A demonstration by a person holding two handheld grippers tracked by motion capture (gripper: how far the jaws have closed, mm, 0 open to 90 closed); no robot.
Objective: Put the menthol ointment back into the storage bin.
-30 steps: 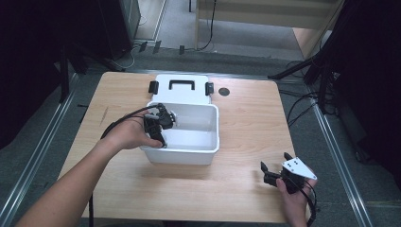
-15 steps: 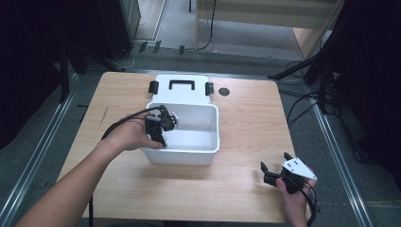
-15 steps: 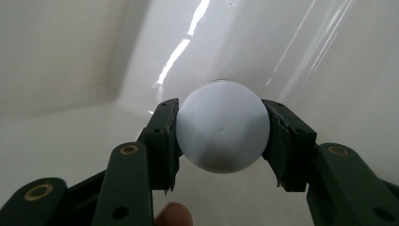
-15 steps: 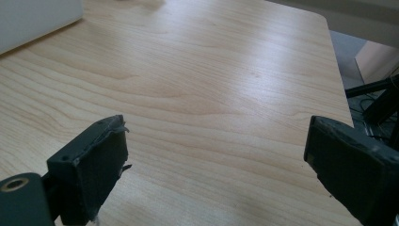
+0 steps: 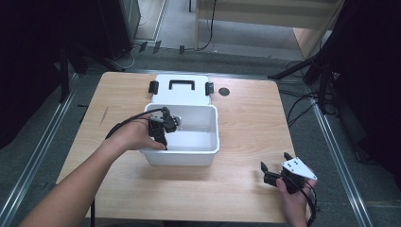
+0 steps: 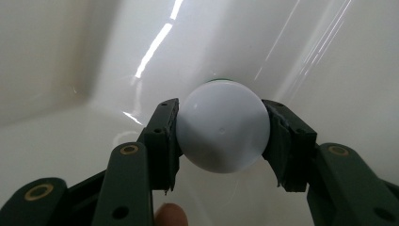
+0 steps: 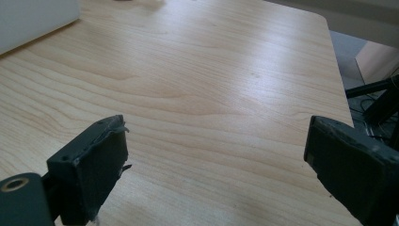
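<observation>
A white round ball point(image 6: 221, 136) with a thin green edge showing behind it sits between the black jaws of my left gripper point(image 6: 220, 123), which is shut on it. Behind it is the glossy inner wall of the white box point(image 6: 84, 56). In the high view my left gripper point(image 5: 160, 137) reaches down into the open white box point(image 5: 215, 130) at its left side. My right gripper point(image 5: 274, 161) rests near the table's front right corner, open, with nothing but bare wood between its jaws point(image 7: 216, 141).
The box's white lid point(image 5: 179, 90), with a black handle and two black latches, lies flat behind the box. A small dark round spot point(image 5: 224, 91) sits on the table to the lid's right. The wooden table point(image 5: 246, 123) ends close beyond my right hand.
</observation>
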